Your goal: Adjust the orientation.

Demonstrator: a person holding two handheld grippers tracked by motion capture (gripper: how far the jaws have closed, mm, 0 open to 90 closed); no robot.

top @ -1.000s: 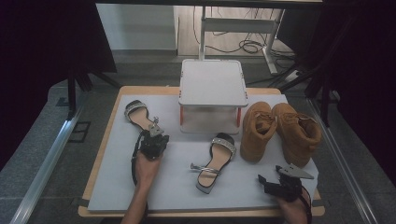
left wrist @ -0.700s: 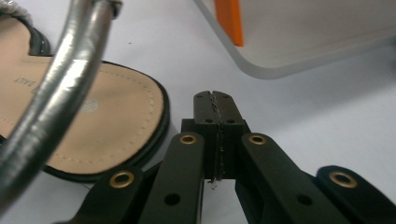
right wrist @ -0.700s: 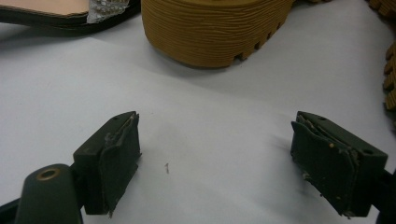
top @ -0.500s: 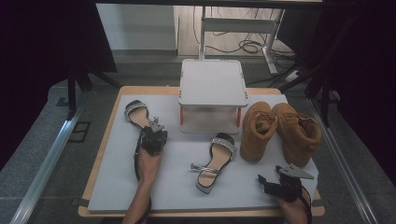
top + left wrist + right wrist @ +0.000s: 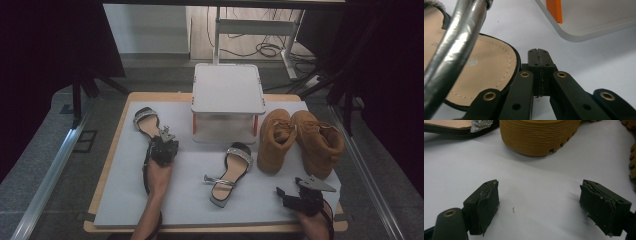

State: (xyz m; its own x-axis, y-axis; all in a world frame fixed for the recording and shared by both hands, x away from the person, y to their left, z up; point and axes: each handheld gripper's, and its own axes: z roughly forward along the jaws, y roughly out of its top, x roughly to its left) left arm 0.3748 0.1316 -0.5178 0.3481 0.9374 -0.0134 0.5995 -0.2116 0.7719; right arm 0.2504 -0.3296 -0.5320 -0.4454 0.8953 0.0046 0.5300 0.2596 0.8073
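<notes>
1. On the counter (image 5: 125, 200), high view: the left gripper (image 5: 163, 142) sits at about 9 o'clock from the counter's centre, over the heel end of the left sandal (image 5: 145, 121). That sandal's toe points toward 11 o'clock.
2. Same view: a second sandal (image 5: 230, 172) lies near the centre, and a white stand (image 5: 228, 90) with orange legs sits at 12 o'clock.
3. Same view: a pair of tan boots (image 5: 300, 140) stands at 3 o'clock, just beside the stand. The right gripper (image 5: 287, 196) rests at 5 o'clock near the front edge, apart from the boots.
4. In the left gripper view: the left gripper (image 5: 538, 53) has its jaws pressed fully together with nothing between them. Its tips rest low over the white counter surface (image 5: 586, 57).
5. Same view: the left sandal's tan insole (image 5: 484, 67) lies just beside the jaws at 9 o'clock, and its silver strap (image 5: 456, 47) crosses the near foreground. The stand's base and one orange leg (image 5: 554, 10) lie at 1 o'clock.
6. In the right gripper view: the right gripper (image 5: 539, 202) stands wide, with only bare counter (image 5: 536, 185) between the jaws.
7. Same view: a ribbed tan boot sole (image 5: 536, 135) lies at 12 o'clock, well clear of the jaws. The second sandal's edge (image 5: 456, 127) shows at 11 o'clock.
</notes>
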